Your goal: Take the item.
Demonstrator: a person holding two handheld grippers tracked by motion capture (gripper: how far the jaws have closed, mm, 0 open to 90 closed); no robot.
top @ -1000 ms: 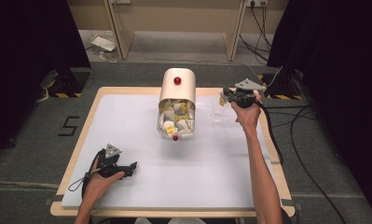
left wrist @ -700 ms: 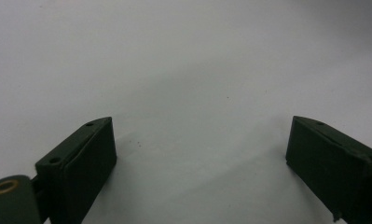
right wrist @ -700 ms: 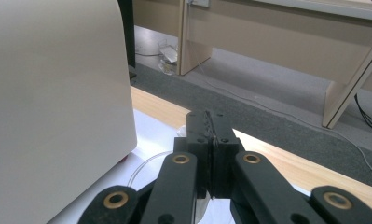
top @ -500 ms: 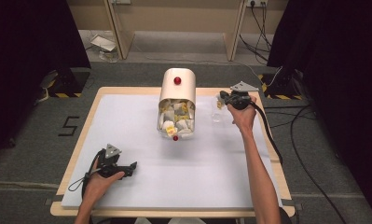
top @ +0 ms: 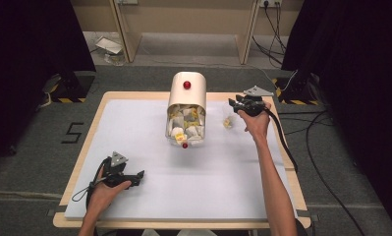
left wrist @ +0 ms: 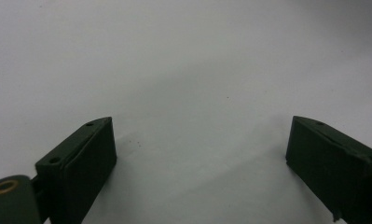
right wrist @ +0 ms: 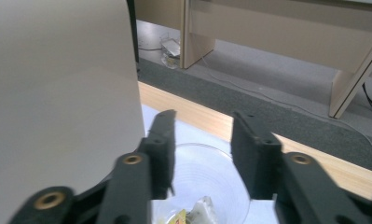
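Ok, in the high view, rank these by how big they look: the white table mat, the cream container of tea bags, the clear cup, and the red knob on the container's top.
Largest to smallest:
1. White table mat
2. Cream container
3. Clear cup
4. Red knob
The cup is faint, so its edge over the knob is a rough call.

A white sheet (left wrist: 197,84) is seen between and beyond the fingers (left wrist: 81,158) of the left gripper (left wrist: 200,140), marked by a few faint specks. Just beyond the fingers (right wrist: 249,144) of the right gripper (right wrist: 200,135), the table's wooden edge (right wrist: 207,116) is met by grey carpet (right wrist: 286,88). Farther beyond them, a pale wooden furniture leg (right wrist: 197,28) and a clear plastic container (right wrist: 172,49) are set on the floor. A "5" (top: 73,132) is marked on the carpet, well outside the left fingers.
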